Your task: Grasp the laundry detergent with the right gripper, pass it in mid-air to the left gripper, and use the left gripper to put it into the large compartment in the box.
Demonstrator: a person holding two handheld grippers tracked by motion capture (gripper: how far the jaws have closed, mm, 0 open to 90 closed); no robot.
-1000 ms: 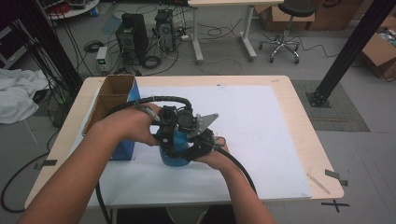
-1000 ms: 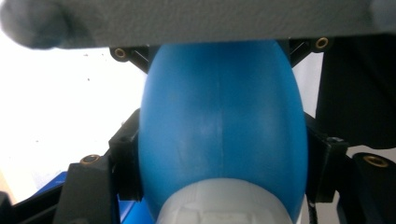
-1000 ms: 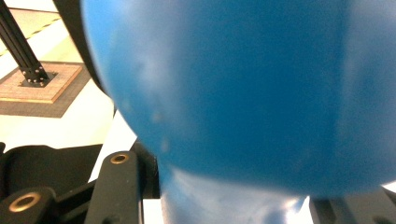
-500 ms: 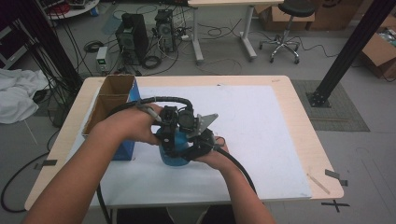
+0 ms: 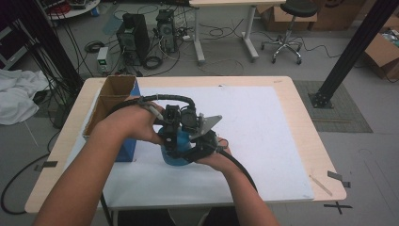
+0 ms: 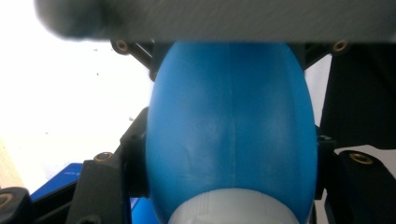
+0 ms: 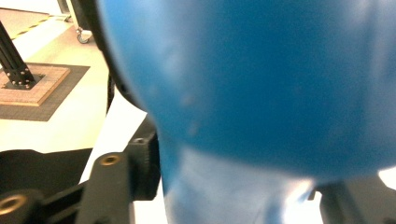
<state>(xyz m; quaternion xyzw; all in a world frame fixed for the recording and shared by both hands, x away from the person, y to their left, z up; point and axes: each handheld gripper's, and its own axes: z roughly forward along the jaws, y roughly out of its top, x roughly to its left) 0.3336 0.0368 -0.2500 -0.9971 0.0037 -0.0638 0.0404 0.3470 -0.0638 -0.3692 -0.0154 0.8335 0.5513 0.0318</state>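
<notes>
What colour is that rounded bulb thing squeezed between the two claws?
The bulb is bright blue with a whitish neck; the left gripper view shows it best.

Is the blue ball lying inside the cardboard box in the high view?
No, the blue ball is out over the white sheet, beside the cardboard box, between both tongs.
</notes>
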